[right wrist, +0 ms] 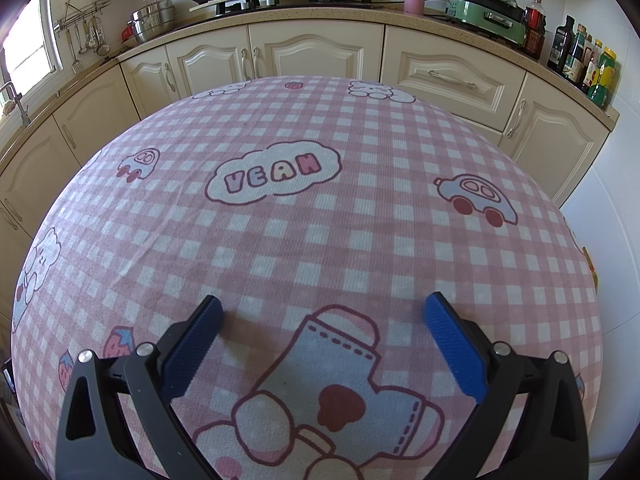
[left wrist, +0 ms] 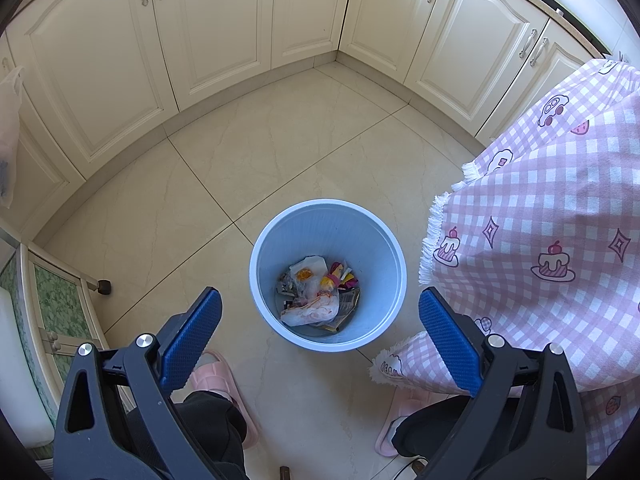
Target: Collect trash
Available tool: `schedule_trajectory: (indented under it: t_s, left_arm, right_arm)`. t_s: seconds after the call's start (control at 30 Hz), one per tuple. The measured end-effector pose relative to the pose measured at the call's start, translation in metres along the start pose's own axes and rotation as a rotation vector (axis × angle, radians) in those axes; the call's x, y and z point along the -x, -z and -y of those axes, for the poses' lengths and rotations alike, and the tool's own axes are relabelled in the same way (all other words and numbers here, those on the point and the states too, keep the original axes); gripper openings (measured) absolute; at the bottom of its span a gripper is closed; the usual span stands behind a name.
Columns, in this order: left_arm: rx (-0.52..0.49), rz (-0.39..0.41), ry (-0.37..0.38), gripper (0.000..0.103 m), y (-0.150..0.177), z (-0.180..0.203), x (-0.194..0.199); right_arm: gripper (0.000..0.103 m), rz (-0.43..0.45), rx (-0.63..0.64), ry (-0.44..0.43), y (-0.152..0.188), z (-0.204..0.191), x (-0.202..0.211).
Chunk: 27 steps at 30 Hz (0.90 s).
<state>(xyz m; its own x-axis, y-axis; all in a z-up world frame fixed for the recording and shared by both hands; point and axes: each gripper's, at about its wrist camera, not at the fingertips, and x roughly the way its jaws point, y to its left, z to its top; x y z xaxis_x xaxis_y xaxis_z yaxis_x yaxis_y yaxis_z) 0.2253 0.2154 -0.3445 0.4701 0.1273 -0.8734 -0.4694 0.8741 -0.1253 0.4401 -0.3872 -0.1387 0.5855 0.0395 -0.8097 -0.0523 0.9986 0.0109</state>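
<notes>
Trash (left wrist: 318,294) already lies in the bottom of the blue bin (left wrist: 376,248): crumpled wrappers, a clear bag and bits of coloured packaging, heaped toward the side of the bin nearest the camera. The bin stands on the tiled floor (left wrist: 256,152), just beside the hanging fringe of the pink checked tablecloth (right wrist: 320,216).

Judging by this, the dropping step looks finished, or the work is between pieces. The left gripper (left wrist: 320,308) hangs above the bin with its blue pads spread wide, about as broad as the bin's mouth, and nothing between them. The right gripper (right wrist: 324,312) hovers low over the tablecloth, away from the bin, its fingers equally wide and empty; whether they touch the cloth I cannot tell.

No litter shows on the cloth, so the next move probably calls for searching out another piece, or for stopping.
</notes>
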Motion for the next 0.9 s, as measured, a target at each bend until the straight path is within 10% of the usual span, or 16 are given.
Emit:
schedule_trajectory:
  t_s: [0.9]
  left_arm:
    - [0.014,-0.026,-0.001,0.095,-0.0001,-0.0023,-0.0034]
  right_arm:
    - [0.098,0.0,0.0,0.0,-0.0004,0.0001,-0.0001]
